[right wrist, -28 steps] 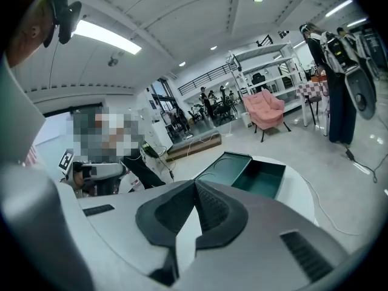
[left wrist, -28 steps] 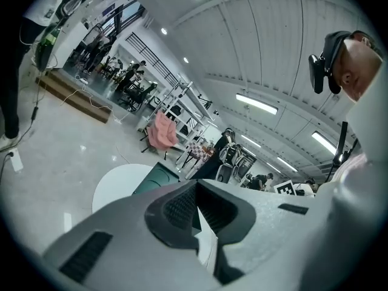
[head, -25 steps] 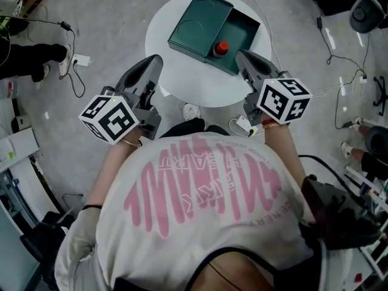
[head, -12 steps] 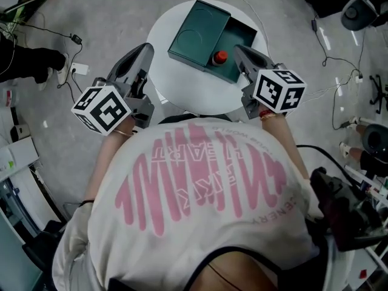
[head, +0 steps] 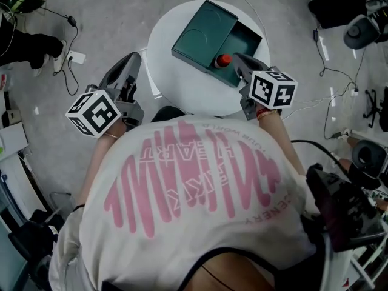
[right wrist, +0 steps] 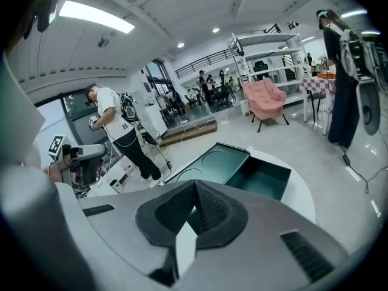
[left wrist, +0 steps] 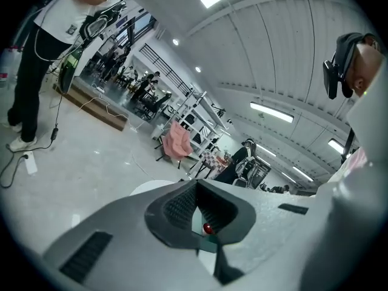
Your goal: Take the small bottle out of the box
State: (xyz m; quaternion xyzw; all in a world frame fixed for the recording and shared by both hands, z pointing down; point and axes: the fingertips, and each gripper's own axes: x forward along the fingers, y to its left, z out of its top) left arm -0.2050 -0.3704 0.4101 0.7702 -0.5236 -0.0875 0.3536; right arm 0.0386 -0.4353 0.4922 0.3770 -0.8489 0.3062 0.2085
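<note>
A dark green box (head: 203,30) lies on the round white table (head: 182,83) with its lid slid back. In the uncovered end stands the small bottle (head: 224,60), of which only the red cap shows. My right gripper (head: 238,60) is shut and empty, its tips just right of the cap. In the right gripper view the box (right wrist: 242,168) lies beyond the closed tips of the right gripper (right wrist: 195,185); the bottle is hidden there. My left gripper (head: 130,60) hangs off the table's left edge, shut and empty. In the left gripper view the red cap (left wrist: 207,228) shows behind the left gripper (left wrist: 197,187).
Cables and a power strip (head: 68,58) lie on the floor to the left, near a standing person's legs (head: 27,44). More cables (head: 330,71) and an office chair (head: 364,29) are at the right. Equipment (head: 339,214) sits close by my right side.
My right gripper has sunk and come closer to the bottle's cap. My left gripper has drifted left, away from the table's edge.
</note>
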